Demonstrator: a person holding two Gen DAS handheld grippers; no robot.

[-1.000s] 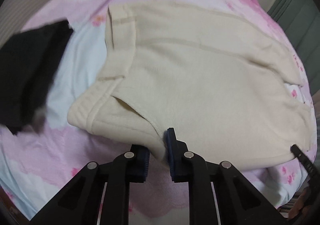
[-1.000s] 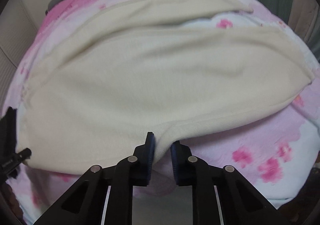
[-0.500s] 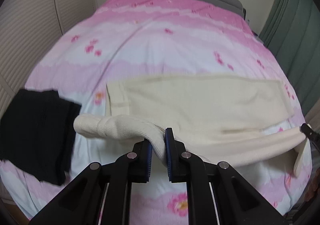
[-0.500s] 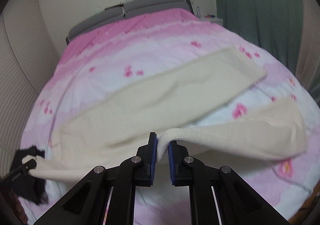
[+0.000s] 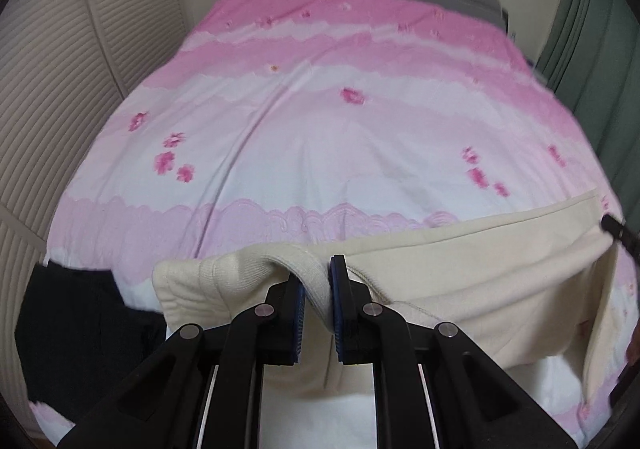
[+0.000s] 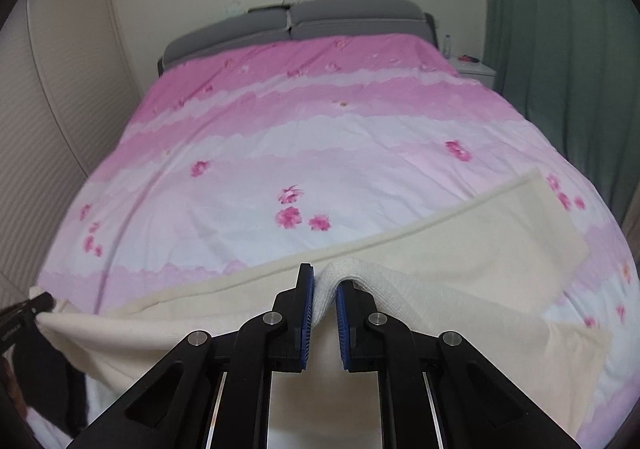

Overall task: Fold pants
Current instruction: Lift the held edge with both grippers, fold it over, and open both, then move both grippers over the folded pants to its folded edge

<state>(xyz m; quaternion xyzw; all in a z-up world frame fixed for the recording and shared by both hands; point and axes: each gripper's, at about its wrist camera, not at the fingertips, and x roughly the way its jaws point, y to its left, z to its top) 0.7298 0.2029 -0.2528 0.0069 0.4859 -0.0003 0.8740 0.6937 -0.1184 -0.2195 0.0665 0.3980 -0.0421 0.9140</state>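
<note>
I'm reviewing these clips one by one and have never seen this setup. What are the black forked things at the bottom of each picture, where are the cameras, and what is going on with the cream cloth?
There is no robot here. A person holds a hand tool in each hand, and each tool ends in two black jaws with blue pads. A wide-angle camera sits on each tool and looks forward along its jaws, so one picture comes from the left tool and the other from the right.

The left gripper and the right gripper are each shut on an edge of the cream pants, lifting that edge while the rest lies on the pink flowered bedcover. The left view also shows a dark garment at the left of the bed. Each tool's tip shows at the edge of the other's picture.
</note>
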